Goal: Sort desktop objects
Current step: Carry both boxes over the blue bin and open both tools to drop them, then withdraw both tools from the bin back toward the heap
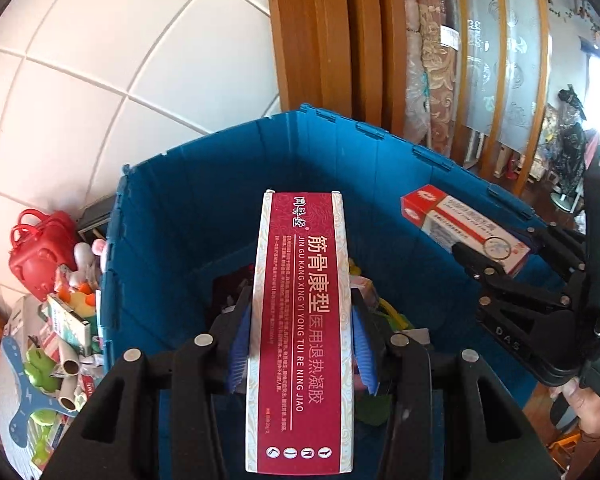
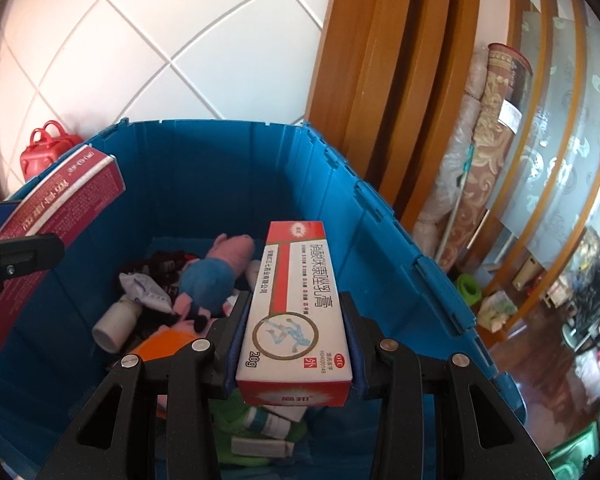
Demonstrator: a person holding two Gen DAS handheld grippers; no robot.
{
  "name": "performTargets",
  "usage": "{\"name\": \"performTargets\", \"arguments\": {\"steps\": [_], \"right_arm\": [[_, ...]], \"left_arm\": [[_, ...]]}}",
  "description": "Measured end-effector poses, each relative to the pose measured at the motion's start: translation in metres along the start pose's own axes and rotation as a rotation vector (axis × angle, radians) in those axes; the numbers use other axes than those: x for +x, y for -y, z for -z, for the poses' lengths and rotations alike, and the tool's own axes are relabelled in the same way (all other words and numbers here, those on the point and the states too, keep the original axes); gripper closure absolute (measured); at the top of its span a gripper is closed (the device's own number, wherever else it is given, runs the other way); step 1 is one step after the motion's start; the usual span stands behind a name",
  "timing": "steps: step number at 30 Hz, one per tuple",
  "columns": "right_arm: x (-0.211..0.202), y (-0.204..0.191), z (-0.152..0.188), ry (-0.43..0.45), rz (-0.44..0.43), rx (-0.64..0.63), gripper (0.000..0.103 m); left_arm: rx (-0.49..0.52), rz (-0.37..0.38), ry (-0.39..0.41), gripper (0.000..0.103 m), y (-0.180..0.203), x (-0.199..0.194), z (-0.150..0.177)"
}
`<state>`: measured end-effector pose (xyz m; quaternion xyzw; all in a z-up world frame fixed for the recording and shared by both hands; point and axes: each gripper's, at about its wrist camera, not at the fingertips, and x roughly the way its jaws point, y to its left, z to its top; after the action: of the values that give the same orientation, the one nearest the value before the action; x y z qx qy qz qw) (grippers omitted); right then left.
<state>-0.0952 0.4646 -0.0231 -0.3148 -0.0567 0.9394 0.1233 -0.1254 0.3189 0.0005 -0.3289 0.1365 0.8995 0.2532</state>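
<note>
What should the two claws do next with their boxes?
Probably open and let go. The left claw holds the dark red box and the right claw holds the red-and-white box, both above the open blue bin, where a toy pig and bottles already lie, so the boxes should drop in.

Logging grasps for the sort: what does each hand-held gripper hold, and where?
Left hand-held gripper clamps the maroon box by its long sides; right hand-held gripper clamps the red-and-white box likewise.

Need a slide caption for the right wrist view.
Right gripper holds a white-and-red ointment box over the blue crate of sorted items.
</note>
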Motion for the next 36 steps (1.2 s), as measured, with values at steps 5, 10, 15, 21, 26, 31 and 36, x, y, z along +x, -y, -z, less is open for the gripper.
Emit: {"name": "performTargets", "arguments": {"steps": [5,10,15,21,26,31,36], "right_arm": [[-0.002,0.001,-0.003,0.009,0.01,-0.006,0.061],[-0.009,-0.001,-0.005,0.034,0.033,-0.014,0.029],[-0.021,-0.003,-0.008,0.072,0.027,-0.01,0.0],[-0.036,-0.016,-0.011,0.102,0.075,-0.051,0.0],[-0.049,-0.031,-0.014,0.12,0.117,-0.085,0.0],[-0.063,-0.045,-0.019,0.145,0.135,-0.101,0.0],[-0.071,-0.062,-0.025,0.156,0.146,-0.111,0.0]], "left_arm": [[-0.015,-0.021,0.015,0.033,-0.005,-0.004,0.001],[-0.009,-0.047,0.053,0.025,-0.005,-0.013,0.003],[-0.026,-0.058,0.063,0.02,-0.012,-0.02,0.007],[-0.043,-0.079,0.123,0.008,-0.023,-0.039,0.012],[-0.046,-0.104,0.168,0.006,-0.031,-0.055,0.017],[-0.07,-0.113,0.198,0.006,-0.048,-0.069,0.022],[-0.095,-0.123,0.213,0.006,-0.073,-0.079,0.03]]}}
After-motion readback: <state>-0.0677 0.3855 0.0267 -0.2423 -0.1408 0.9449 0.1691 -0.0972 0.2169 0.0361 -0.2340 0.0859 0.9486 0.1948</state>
